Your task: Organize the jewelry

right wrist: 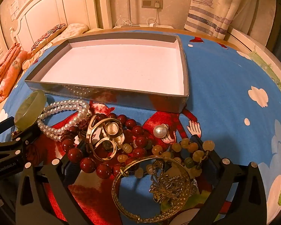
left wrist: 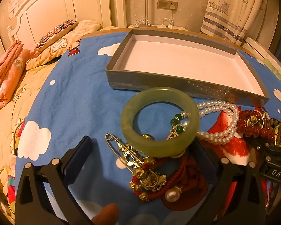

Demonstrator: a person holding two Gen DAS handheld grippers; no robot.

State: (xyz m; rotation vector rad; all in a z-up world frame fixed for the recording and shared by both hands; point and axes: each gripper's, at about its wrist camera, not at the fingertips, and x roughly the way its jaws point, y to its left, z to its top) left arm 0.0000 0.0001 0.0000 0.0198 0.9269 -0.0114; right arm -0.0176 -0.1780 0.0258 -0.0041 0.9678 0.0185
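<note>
A pile of jewelry lies on the blue cartoon cloth in front of an empty grey box with a white floor [left wrist: 178, 63] [right wrist: 121, 69]. In the left wrist view my left gripper [left wrist: 142, 146] is open, its fingers either side of a green jade bangle [left wrist: 159, 121], a gold safety-pin brooch [left wrist: 133, 159] and a red cord with a pearl [left wrist: 172, 193]. A pearl strand [left wrist: 221, 120] lies to the right. In the right wrist view my right gripper [right wrist: 138, 150] is open around red beads [right wrist: 103, 168], a gold ring ornament [right wrist: 105, 138], yellow beads [right wrist: 189, 150] and a gold bangle [right wrist: 151, 189].
A bed with patterned bedding and a pillow [left wrist: 54, 31] lies to the left. A wall socket with cables [left wrist: 167, 4] and a curtain [left wrist: 234, 9] stand behind the table. The table's wooden edge [right wrist: 252, 50] curves round at the right.
</note>
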